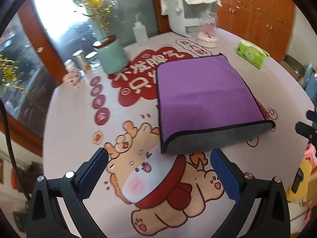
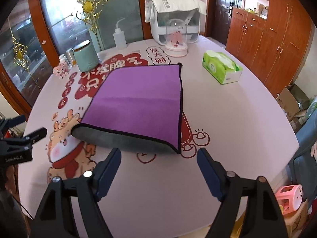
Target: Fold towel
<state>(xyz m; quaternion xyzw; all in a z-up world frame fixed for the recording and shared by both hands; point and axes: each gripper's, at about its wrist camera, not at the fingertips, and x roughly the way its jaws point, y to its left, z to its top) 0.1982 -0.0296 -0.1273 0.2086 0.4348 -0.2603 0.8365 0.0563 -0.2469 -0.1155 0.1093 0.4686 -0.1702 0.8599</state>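
A purple towel (image 1: 206,95) with a grey underside and dark trim lies folded over on the table, its rounded grey fold at the near edge. It also shows in the right wrist view (image 2: 138,103). My left gripper (image 1: 158,156) is open and empty, just short of the fold's near left part. My right gripper (image 2: 158,154) is open and empty, just short of the towel's near right corner. The left gripper's tip shows at the left of the right wrist view (image 2: 34,133).
The table (image 2: 227,119) has a pink cartoon cloth. At the back stand a teal canister (image 2: 86,58), a squeeze bottle (image 2: 119,37), a white appliance (image 2: 174,17) and a glass dome (image 2: 176,39). A green tissue pack (image 2: 221,67) lies to the right.
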